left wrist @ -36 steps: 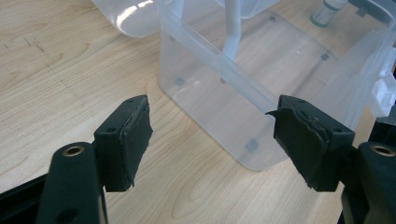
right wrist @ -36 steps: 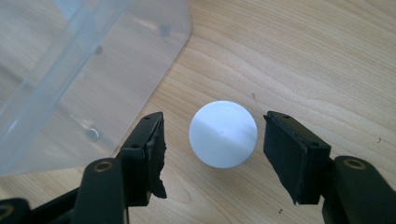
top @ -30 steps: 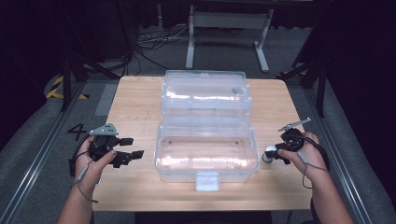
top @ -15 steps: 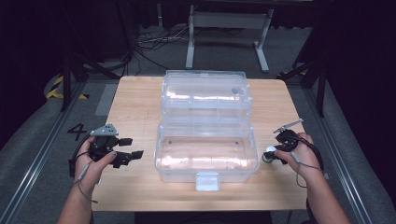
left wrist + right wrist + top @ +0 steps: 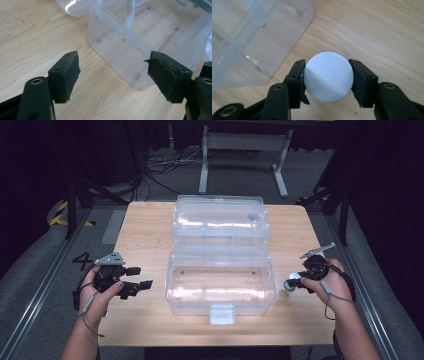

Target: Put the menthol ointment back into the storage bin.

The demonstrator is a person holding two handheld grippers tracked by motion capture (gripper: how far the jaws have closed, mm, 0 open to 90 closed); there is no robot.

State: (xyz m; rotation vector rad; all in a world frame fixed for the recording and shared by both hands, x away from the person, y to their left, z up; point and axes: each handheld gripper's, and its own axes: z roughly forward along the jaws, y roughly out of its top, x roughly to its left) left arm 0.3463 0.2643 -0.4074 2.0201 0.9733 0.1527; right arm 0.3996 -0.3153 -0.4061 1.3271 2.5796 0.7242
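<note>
white plastic, round – that's the cap [image 5: 328, 76] pinched between the two pads of my right gripper [image 5: 327, 79], both pads pressed flat on its sides. the jaws have just been closing, and now they sit fairly wide apart because the cap fills the gap. in the high view the cap [image 5: 293, 282] shows as a pale disc at the tip of my right gripper [image 5: 296, 283], just off the right end of the near half of the clear box [image 5: 221, 282], w/ bare wood under it.

my left gripper [image 5: 113, 75] has jaws spread wide, nothing between the pads, only the table's grain and a rounded corner of the clear box [image 5: 140, 50] ahead of it. from above, my left gripper [image 5: 140, 277] sits at the near left of the table [image 5: 145, 235], pointing right toward the box, near it but not touching. its grey three-cornered plate is on top, cable looping down past my wrist.

the box lies open in the middle of the table – near half a shallow tub w/ a latch tab at its front edge, far half hinged back behind it. a small greenish ring [image 5: 253, 216] sits in the far half, toward its right end.

beyond the table's far edge: grey floor, a tangle of cables [image 5: 165, 162], and a metal stand [image 5: 243, 150].
</note>
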